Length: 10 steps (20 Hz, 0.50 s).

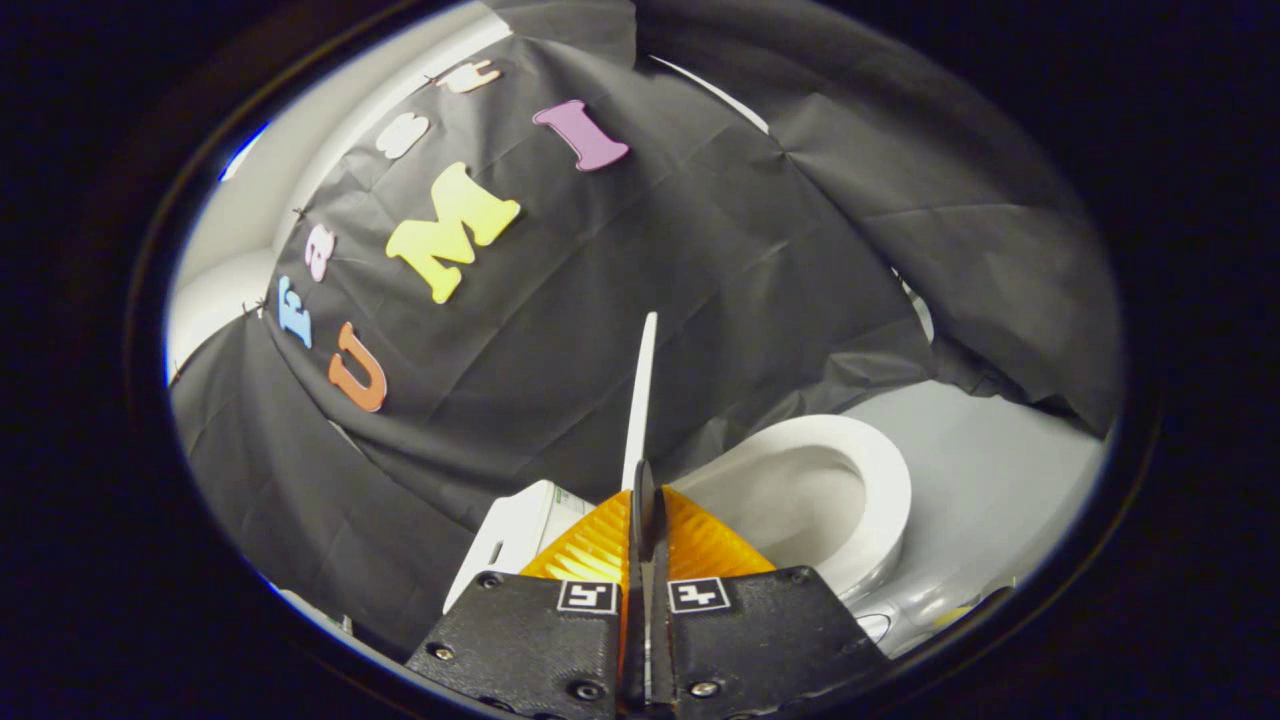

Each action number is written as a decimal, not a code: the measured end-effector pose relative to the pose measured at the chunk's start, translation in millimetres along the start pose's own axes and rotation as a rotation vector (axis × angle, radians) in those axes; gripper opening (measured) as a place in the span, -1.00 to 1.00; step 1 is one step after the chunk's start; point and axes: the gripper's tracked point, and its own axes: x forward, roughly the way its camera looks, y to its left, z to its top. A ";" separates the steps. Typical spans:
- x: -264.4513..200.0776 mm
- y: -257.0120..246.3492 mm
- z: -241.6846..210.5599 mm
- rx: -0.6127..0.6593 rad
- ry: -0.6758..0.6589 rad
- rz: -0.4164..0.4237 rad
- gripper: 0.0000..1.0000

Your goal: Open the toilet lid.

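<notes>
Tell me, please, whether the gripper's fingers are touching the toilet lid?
Touching: in the gripper view the fingers close on the thin raised lid, edge-on, with no gap visible.

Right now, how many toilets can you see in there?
1. The toilet stands just beyond the gripper, whose fingers are shut on its raised lid, seen edge-on; the open bowl sits beside them.

The lid (640, 390) stands edge-on between the gripper (645, 520) jaws, toilet bowl (880, 500) to its right.
</notes>
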 end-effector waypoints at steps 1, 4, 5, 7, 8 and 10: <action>0.8 3.9 -0.6 -0.017 -0.006 -0.005 -0.88; 2.3 10.8 0.0 -0.046 -0.022 -0.019 -0.89; 2.3 15.6 -1.6 -0.047 -0.024 -0.016 -0.89; 1.8 23.1 -2.3 -0.049 -0.025 -0.011 -0.89; 2.2 25.8 -3.0 -0.057 -0.026 -0.013 -0.89; 4.1 33.5 -3.5 -0.075 -0.032 -0.017 -0.88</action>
